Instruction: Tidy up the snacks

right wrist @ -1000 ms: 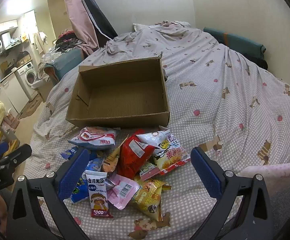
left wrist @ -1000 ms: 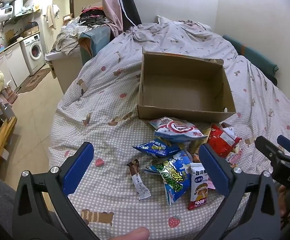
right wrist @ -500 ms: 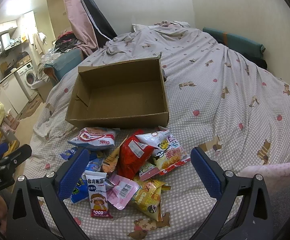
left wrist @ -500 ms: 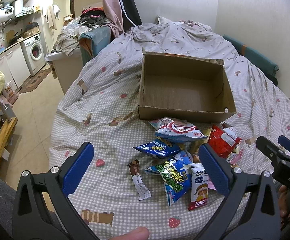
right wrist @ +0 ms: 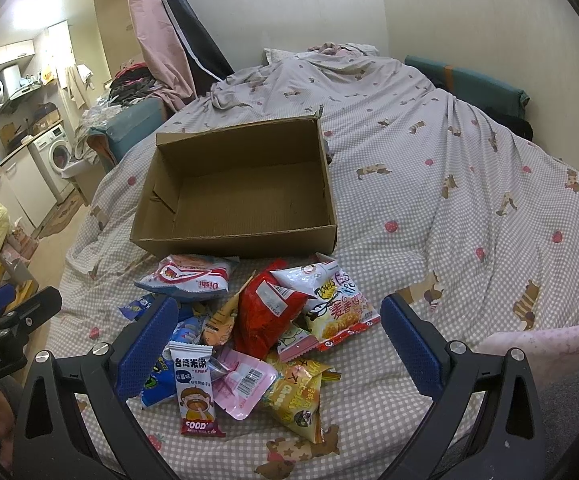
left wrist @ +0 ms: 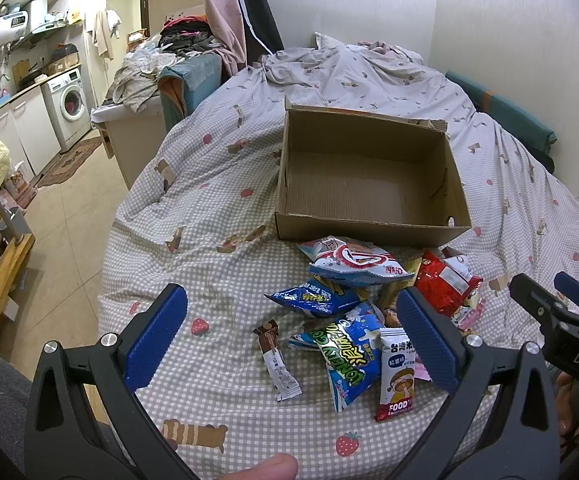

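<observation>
A pile of snack packets lies on the bed in front of an empty cardboard box [left wrist: 369, 184] [right wrist: 241, 196]. Among them are a white Oishi bag [left wrist: 353, 262] [right wrist: 187, 278], a dark blue bag [left wrist: 313, 298], a red bag [right wrist: 267, 308] [left wrist: 445, 284], a small brown bar [left wrist: 275, 354], a rice-cracker packet [right wrist: 195, 388] [left wrist: 395, 372] and a yellow packet [right wrist: 293, 392]. My left gripper [left wrist: 289, 338] hovers open above the pile's left side. My right gripper [right wrist: 277, 344] hovers open above the pile's right side. Neither holds anything.
The bed's checked cover [right wrist: 449, 200] slopes away beyond the box. To the left the bed edge drops to a tiled floor [left wrist: 69, 216] with a washing machine [left wrist: 71, 104]. A person's arm [right wrist: 545, 344] rests at the right.
Both grippers have stayed almost still and open; the view shifted only very slightly. No packet has moved.
</observation>
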Available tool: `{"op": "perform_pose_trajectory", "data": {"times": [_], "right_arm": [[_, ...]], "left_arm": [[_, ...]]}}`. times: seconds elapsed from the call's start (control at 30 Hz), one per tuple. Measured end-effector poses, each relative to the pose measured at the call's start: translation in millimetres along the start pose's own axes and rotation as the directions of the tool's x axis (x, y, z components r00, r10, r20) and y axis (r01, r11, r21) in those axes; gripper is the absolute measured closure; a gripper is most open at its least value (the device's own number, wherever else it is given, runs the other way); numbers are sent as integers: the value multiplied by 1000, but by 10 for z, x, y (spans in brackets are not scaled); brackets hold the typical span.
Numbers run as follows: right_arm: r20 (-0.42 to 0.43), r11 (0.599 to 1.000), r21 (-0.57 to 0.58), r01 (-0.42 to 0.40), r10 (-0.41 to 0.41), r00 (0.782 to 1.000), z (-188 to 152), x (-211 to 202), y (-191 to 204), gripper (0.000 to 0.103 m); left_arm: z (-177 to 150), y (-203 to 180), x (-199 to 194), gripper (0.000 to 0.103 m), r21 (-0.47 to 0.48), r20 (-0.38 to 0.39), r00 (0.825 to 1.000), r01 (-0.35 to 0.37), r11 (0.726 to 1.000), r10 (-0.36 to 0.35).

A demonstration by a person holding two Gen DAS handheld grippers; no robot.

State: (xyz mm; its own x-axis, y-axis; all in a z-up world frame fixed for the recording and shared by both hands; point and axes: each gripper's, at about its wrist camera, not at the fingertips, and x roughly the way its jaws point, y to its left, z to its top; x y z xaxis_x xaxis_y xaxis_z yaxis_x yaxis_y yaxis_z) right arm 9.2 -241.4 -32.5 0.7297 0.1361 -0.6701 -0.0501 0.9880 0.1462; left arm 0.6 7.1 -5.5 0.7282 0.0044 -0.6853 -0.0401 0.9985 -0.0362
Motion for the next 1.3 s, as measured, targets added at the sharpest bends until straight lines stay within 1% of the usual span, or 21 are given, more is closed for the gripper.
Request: {"op": "perform_pose_trajectory", "data": {"times": [0.63,1.3], "right_arm": [[3,1000,7,2,-2,1000,29,-3,-51,0],[4,1000,6,4,-4,1000,10,6,-44,0]], "left_arm": [[32,-69,-52,0,-1,8,1000,-6,1000,6],[22,-62,-51,0,-3,8,1000,-5,1000,5]]}}
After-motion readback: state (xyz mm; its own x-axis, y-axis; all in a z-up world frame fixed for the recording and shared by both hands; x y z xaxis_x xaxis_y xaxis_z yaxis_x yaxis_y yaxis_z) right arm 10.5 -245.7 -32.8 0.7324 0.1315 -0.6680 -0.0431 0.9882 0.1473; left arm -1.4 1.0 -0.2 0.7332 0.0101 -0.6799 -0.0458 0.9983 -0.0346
